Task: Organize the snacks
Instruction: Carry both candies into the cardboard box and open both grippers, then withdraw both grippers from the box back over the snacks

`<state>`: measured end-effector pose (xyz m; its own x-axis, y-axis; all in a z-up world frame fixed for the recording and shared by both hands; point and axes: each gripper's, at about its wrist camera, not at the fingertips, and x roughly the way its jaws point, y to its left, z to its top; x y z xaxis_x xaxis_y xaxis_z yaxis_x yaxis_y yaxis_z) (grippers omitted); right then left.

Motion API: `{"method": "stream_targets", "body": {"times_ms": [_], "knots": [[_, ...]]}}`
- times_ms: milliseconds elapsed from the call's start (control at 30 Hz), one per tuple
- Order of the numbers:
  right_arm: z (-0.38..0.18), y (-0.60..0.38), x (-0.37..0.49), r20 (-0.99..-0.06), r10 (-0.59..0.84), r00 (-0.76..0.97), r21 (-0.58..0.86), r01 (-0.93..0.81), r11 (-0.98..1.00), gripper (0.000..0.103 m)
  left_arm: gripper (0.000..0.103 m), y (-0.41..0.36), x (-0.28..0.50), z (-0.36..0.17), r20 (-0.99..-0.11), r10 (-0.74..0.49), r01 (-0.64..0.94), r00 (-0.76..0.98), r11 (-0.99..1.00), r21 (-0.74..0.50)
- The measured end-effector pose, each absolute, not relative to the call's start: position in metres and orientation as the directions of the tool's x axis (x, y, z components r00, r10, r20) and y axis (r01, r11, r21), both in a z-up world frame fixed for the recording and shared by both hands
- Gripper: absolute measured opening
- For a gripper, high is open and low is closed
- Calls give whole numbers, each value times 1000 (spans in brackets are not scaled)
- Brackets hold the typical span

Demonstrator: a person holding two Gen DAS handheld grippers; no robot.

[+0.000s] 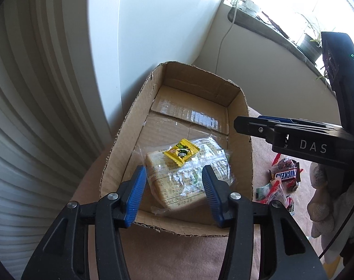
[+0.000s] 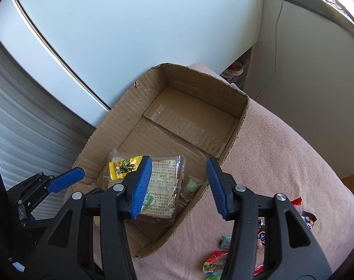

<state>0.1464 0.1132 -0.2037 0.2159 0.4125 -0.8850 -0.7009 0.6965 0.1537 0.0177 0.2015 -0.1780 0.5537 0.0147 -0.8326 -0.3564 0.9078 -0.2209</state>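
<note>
Snacks [image 1: 188, 175] in box [image 1: 120, 137]; both grippers above, jaws apart.

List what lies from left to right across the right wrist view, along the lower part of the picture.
left claw → yellow candy packet → clear-wrapped bread pack → small green candy → cardboard box right wall → loose snacks on the pink cloth.

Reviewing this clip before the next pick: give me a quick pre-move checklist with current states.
1. Left gripper open and empty: ok.
2. Right gripper open and empty: ok.
3. Cardboard box has free floor for more snacks: ok.
4. Bread packet and yellow candy lie inside the box: ok.
5. Loose snacks, including the Snickers bar, remain outside on the pink cloth: not ok.
6. Right gripper's path to them unobstructed: cannot tell.
</note>
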Motion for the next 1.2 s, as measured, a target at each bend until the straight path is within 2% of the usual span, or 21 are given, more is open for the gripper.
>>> {"method": "stream_targets", "body": {"times_ms": [100,333,400,633,1200], "knots": [[-198,106,145,-879,418,229,153,-695,702,64,49,200,16,-177,-834,14,-355,552,909,-220],[-186,80,144,-875,417,247,154,-673,723,65,49,191,16,-171,-825,-2,-328,565,917,-226],[-181,68,144,-872,420,253,162,-659,734,71,49,186,15,-168,-817,-16,-308,577,922,-235],[-169,4,138,-857,421,298,189,-578,794,71,49,156,20,-165,-813,-66,-226,578,945,-238],[-198,-181,78,-896,232,379,106,-324,940,76,49,43,43,-180,-824,-267,43,501,958,-284]]}}
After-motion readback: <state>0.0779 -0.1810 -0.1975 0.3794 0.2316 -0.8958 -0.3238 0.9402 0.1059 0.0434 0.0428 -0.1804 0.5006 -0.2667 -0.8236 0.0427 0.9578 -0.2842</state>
